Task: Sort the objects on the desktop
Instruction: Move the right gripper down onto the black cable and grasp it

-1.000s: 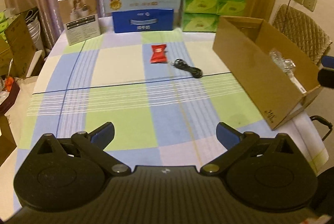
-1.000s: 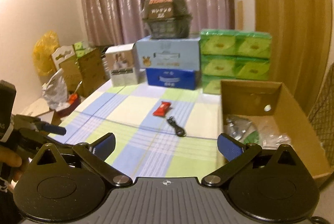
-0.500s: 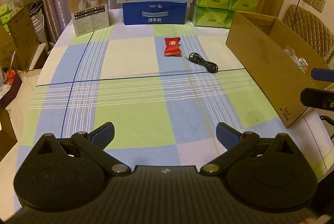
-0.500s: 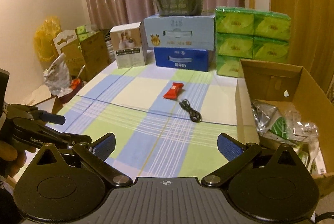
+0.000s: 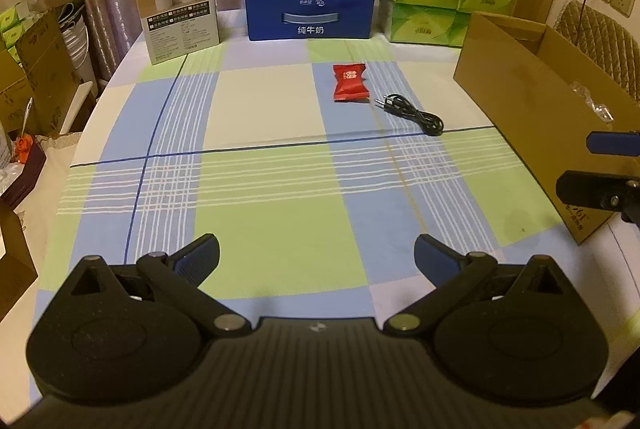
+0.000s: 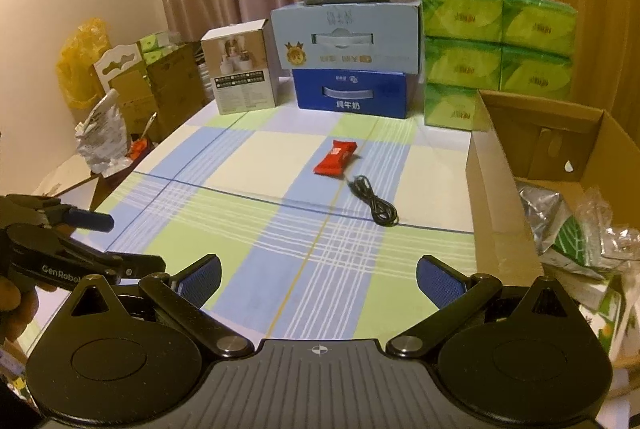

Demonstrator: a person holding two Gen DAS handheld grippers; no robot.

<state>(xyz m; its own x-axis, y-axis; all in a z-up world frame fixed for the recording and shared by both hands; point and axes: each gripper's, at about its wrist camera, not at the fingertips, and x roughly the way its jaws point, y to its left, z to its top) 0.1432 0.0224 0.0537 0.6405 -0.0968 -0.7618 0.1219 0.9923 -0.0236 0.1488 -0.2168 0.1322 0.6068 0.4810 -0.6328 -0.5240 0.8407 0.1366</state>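
Left wrist view: both the left tool (image 5: 316, 255) and right tool (image 6: 318, 275) hover with jaws spread and empty over the checked tabletop (image 5: 260, 209), where a red packet (image 5: 349, 82) and black cable (image 5: 414, 113) lie side by side near the cardboard box (image 5: 520, 101).

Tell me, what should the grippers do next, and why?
Probably move the right gripper, open and empty, forward toward the black cable. The cable and the red snack packet lie loose on the tablecloth beside the cardboard box, which already holds other packets.
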